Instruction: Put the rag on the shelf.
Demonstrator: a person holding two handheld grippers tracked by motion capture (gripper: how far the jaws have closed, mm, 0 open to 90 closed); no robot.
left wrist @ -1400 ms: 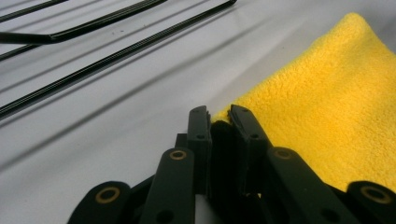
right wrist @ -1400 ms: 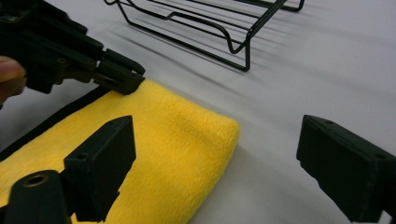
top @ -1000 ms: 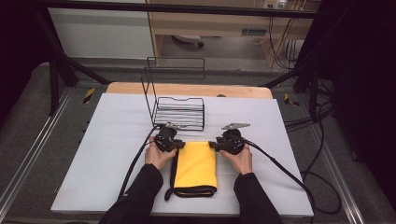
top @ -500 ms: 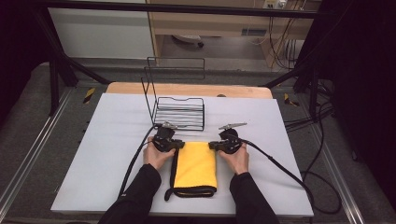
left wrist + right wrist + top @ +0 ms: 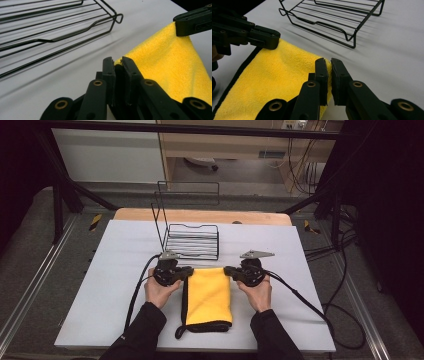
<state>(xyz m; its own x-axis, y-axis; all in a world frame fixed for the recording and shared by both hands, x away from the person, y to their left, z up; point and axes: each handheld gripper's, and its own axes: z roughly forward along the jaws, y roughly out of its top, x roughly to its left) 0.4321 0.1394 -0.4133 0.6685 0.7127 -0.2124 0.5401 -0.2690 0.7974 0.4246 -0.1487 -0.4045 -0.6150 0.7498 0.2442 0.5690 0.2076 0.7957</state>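
Pinching the yellow towel (image 5: 209, 295) at its far corners near the counter's (image 5: 310, 270) front edge, left hand-held gripper (image 5: 118, 65) and right hand-held gripper (image 5: 328, 65) hide both corner tips between clenched jaws.

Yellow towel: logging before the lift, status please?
Left gripper and right gripper each shut on a far corner of the towel. Towel flat. Wire rack just beyond.

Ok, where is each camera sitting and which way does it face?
High view: above the person's side, looking forward and down at table, forearms, both hands.
Left gripper view: on left gripper, along its jaws pinching yellow cloth.
Right gripper view: on right gripper, along its jaws at another corner.
Shared: cloth, wire rack.
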